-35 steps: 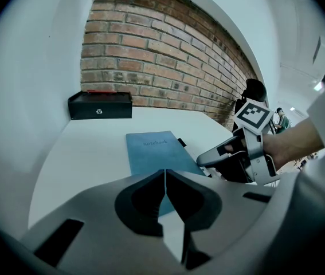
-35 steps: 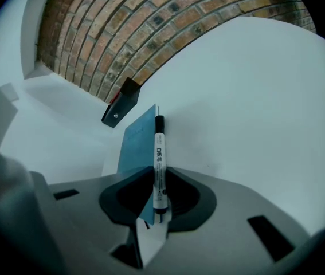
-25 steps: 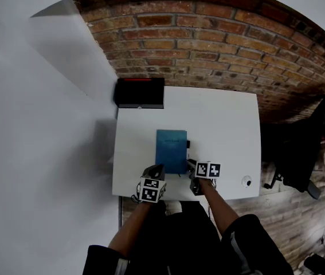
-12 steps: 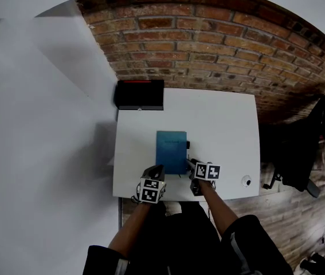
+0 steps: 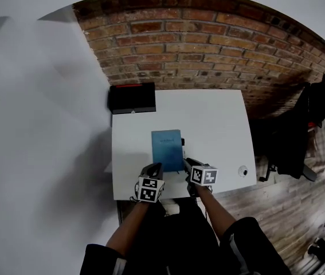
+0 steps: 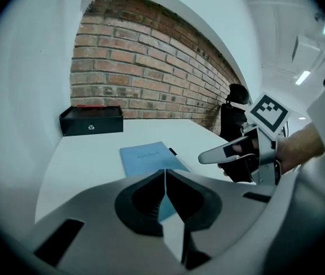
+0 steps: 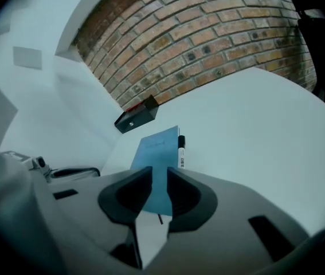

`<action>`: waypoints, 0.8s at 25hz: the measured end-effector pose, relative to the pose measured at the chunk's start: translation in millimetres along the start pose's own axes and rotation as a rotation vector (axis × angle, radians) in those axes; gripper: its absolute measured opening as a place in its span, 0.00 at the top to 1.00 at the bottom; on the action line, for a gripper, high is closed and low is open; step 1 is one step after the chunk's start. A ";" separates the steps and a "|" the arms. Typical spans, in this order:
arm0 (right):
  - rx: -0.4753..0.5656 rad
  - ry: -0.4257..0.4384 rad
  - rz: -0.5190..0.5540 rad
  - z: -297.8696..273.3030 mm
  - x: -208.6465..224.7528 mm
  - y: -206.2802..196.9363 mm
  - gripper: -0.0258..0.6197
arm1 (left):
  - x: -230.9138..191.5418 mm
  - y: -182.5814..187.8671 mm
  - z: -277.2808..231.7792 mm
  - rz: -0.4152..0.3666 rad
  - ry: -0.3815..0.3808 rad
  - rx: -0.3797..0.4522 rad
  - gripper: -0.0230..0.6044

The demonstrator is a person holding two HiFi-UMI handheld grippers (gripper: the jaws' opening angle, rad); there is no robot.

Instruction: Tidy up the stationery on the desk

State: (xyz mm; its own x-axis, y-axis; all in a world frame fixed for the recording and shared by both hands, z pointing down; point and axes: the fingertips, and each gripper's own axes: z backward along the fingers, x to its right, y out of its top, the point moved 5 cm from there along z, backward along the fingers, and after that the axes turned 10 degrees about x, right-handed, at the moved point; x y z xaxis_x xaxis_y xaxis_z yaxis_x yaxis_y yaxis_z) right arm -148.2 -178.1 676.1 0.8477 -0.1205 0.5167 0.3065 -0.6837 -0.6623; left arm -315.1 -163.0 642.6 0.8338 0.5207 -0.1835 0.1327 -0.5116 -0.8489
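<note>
notebook: blue notebook [image 5: 167, 149] lies flat mid-counter [image 5: 219, 125], toward the near edge, long axis near-to-far
pen: pen [image 7: 180, 150] lies along the notebook's right edge, parallel to it; probably touching, view too coarse to confirm
bearing: pen lies ahead of and below the right hand-held gripper [image 7: 156, 173], the nearer one
right state: jaws part-open, just been closing, nothing between the pads
left state: left hand-held gripper [image 6: 165, 176] clenched, empty, above the near edge

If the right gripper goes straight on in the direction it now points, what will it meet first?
Most likely the blue notebook lying on the desk, though depth is hard to judge. The pen lies just beside it. The right gripper has just been closing its jaws, with nothing held between them.
</note>
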 end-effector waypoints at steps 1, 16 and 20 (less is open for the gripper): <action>0.018 -0.010 0.005 4.5 -3.0 -0.3 0.83 | -0.8 0.4 2.9 -0.005 -0.009 0.006 0.93; 0.354 -0.054 0.273 93.8 -73.6 26.4 0.93 | 16.8 39.8 52.4 -0.087 -0.016 0.182 0.93; 0.396 -0.028 0.355 121.2 -83.3 35.4 0.93 | 40.7 46.3 67.8 -0.093 0.008 0.216 0.93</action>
State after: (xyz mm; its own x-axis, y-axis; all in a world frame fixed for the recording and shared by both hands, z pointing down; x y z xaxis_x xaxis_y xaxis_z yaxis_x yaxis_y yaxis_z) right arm -155.5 -105.0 543.9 0.9386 -0.2723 0.2121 0.1338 -0.2794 -0.9508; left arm -311.4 -119.2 562.3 0.8276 0.5529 -0.0967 0.0917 -0.3031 -0.9485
